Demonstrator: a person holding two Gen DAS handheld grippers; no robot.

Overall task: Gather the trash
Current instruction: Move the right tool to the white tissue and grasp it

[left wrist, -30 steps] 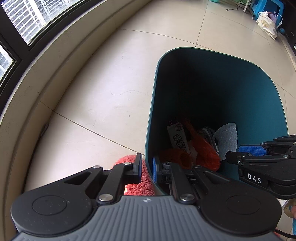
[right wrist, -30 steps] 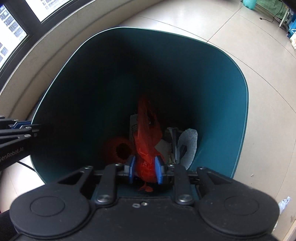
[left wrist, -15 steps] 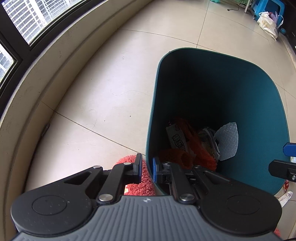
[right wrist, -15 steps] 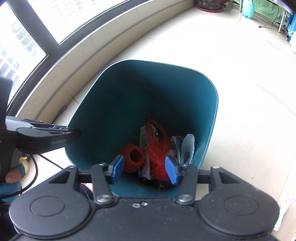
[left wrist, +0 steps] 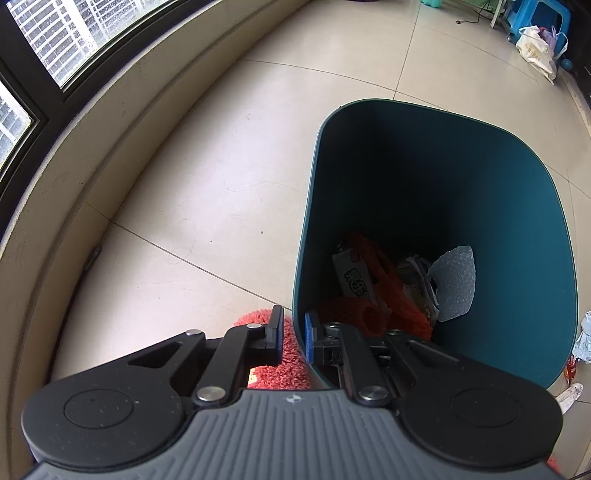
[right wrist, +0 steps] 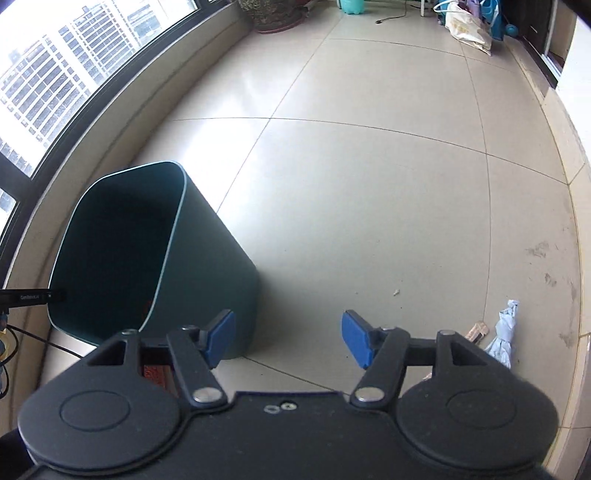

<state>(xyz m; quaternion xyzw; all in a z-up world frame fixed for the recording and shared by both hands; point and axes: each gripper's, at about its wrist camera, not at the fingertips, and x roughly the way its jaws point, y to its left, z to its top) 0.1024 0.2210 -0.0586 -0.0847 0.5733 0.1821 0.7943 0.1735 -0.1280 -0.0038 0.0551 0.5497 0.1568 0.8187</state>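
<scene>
A dark teal bin [left wrist: 517,258] stands on the tiled floor. My left gripper [left wrist: 293,334] is shut on its near rim, one finger outside and one inside. In the bin lie an orange net bag [left wrist: 395,288], a white printed wrapper [left wrist: 354,280] and a piece of bubble wrap [left wrist: 454,284]. My right gripper [right wrist: 288,338] hangs over bare floor to the right of the bin [right wrist: 207,266]; its jaws are opening with nothing between them. Crumpled pale paper [right wrist: 504,334] and a brown wrapper [right wrist: 478,330] lie on the floor at its right.
A red fluffy mat [left wrist: 277,354] lies beside the bin under my left gripper. A curved window ledge [left wrist: 74,184] runs along the left. A small white scrap [right wrist: 396,292] is on the tiles. A white bag [right wrist: 467,26] and a plant pot [right wrist: 273,14] stand far back.
My right gripper let go of the orange net bag inside the bin, opened wide, and swung out to the right over the floor. The left gripper stayed on the rim.
</scene>
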